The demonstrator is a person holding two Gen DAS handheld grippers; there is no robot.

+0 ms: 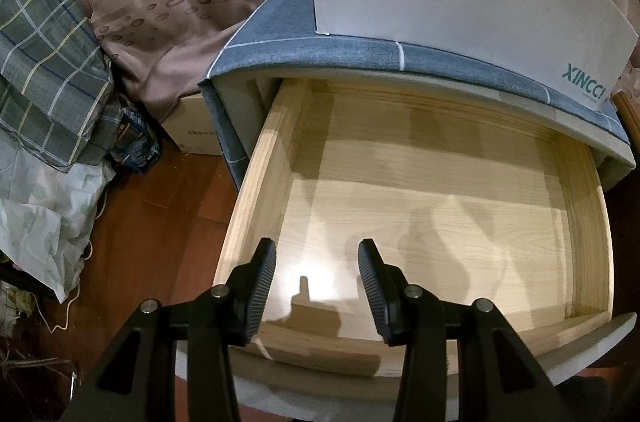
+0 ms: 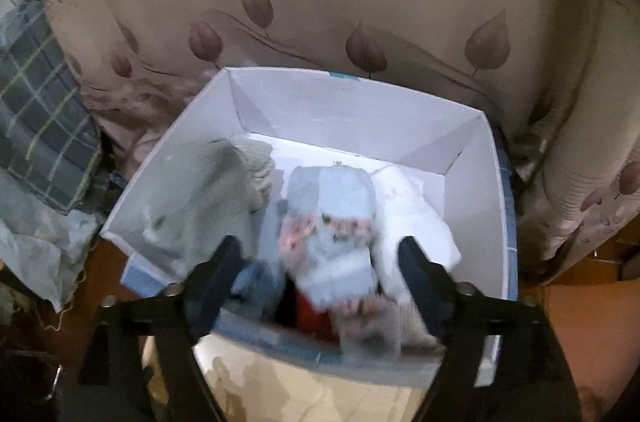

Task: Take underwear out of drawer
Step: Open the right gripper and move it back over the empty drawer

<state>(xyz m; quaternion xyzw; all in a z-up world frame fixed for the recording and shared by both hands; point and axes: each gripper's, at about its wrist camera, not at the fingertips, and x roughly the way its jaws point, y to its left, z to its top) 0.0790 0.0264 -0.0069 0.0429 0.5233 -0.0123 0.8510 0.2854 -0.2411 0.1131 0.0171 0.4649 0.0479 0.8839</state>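
**Asker:** Drawer contents first, please. Is any underwear left inside?

**Describer:** None visible. The wooden drawer is pulled out and its pale floor is bare in the left wrist view. The left gripper hovers over the front of it, jaws partly spread, nothing between them.

**Asker:** So where is the underwear?

**Describer:** In a white cardboard box that stands on top of the cabinet above the drawer. A pale blue piece with pink floral trim lies on the pile of folded garments, directly below the right gripper. Those jaws are spread wide, with no pad touching the cloth, which is blurred.

**Asker:** What could go wrong?

**Describer:** My guess: the blue piece lies close to the box's near wall, so it could spill over the edge and back into the open drawer underneath. A gripper brushing the light box might also nudge it off the cabinet.
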